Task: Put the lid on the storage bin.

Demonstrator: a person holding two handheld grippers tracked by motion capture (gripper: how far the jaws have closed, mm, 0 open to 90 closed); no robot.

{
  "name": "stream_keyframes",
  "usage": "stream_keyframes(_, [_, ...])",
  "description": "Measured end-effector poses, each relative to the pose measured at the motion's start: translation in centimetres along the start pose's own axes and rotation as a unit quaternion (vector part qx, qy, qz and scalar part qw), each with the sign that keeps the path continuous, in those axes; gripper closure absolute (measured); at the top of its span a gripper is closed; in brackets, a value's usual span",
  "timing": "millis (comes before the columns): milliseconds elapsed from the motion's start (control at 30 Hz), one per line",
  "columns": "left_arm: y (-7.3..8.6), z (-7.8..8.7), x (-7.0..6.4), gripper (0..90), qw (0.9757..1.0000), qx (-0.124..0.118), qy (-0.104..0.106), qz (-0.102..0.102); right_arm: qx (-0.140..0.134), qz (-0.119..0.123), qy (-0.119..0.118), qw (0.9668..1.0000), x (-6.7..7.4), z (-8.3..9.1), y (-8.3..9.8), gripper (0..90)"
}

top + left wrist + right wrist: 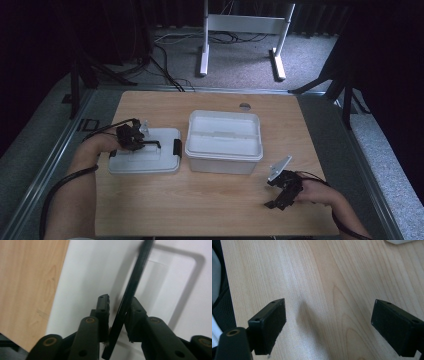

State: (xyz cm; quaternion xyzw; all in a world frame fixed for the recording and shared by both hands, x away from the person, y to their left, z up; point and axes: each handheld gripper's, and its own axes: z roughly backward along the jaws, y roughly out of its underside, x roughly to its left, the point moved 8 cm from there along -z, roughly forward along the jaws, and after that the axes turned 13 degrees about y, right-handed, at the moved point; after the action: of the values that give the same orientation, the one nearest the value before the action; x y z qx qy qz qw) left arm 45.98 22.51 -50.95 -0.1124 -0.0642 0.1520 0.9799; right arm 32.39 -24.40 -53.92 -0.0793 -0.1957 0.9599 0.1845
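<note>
Here, seen from above, a wooden table fills the middle of the frame. At centre sits an open white storage box, its inside bare. Just left of it, apart from it, the box's white lid lies flat on the wood, black clips at its short ends.

The left gripper reaches in from the left edge and rests over the lid's top. In the left gripper view, its two black jaws stand either side of the lid's thin black handle, raised on edge and running diagonally from upper right to lower centre. The jaws look closed onto the handle, or very nearly so, with the right one touching it and the left just beside. Holding the handle is likely the way to lift the lid and carry it to the box.

The right gripper waits at the lower right of the high view, well apart from box and lid. In the right gripper view its jaws stand wide apart over bare wood, holding nothing, probably kept clear until needed.
</note>
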Motion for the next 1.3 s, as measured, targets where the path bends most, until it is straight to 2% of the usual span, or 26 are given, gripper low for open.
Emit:
stream_keyframes(33, [0.1,0.0,-0.1,78.6,1.0,0.0,0.004,-0.005,0.0,0.0,0.001,1.0,0.0,0.0,0.0,12.0])
stream_keyframes(100, [0.2,0.0,-0.1,83.6,0.9999,-0.003,-0.002,-0.009,0.001,-0.001,0.001,1.0,0.0,0.0,0.0,12.1])
stream_keyframes(133, [0.3,0.2,-0.1,83.7,0.9998,-0.019,0.004,-0.001,0.001,-0.001,0.001,1.0,0.0,0.0,0.0,12.1])
stream_keyframes(200, [0.4,0.4,-0.1,83.9,0.9996,-0.029,0.001,-0.002,0.002,-0.001,0.0,1.0,0.0,0.0,0.0,12.1])
stream_keyframes(267, [0.4,0.8,-0.4,83.9,0.9993,-0.037,0.007,-0.004,0.003,-0.002,-0.001,1.0,0.0,-0.1,0.0,12.1])
stream_keyframes(467, [0.3,2.3,-0.4,84.1,0.9979,-0.064,-0.003,0.007,0.005,0.0,-0.001,1.0,0.0,-0.1,-0.1,12.1])
stream_keyframes(633, [-0.1,3.9,-0.7,84.1,0.9959,-0.089,-0.009,0.007,0.007,0.001,-0.001,1.0,0.1,-0.2,-0.1,12.1])
stream_keyframes(833, [-0.5,6.3,-1.1,84.2,0.9946,-0.102,-0.021,0.001,0.009,0.003,0.0,1.0,0.2,-0.2,0.0,12.1])
stream_keyframes(1100, [-0.5,10.6,-1.2,84.2,0.9914,-0.123,-0.044,0.002,0.008,0.001,0.0,1.0,0.3,-0.1,0.0,12.0])
stream_keyframes(1200, [-0.9,12.3,-1.3,84.2,0.9895,-0.135,-0.051,0.001,0.006,0.001,-0.001,1.0,0.3,-0.1,0.0,12.0])
stream_keyframes(1300, [-1.6,13.4,-1.4,84.2,0.9888,-0.138,-0.058,-0.007,0.004,0.0,-0.001,1.0,0.3,0.0,0.0,12.1])
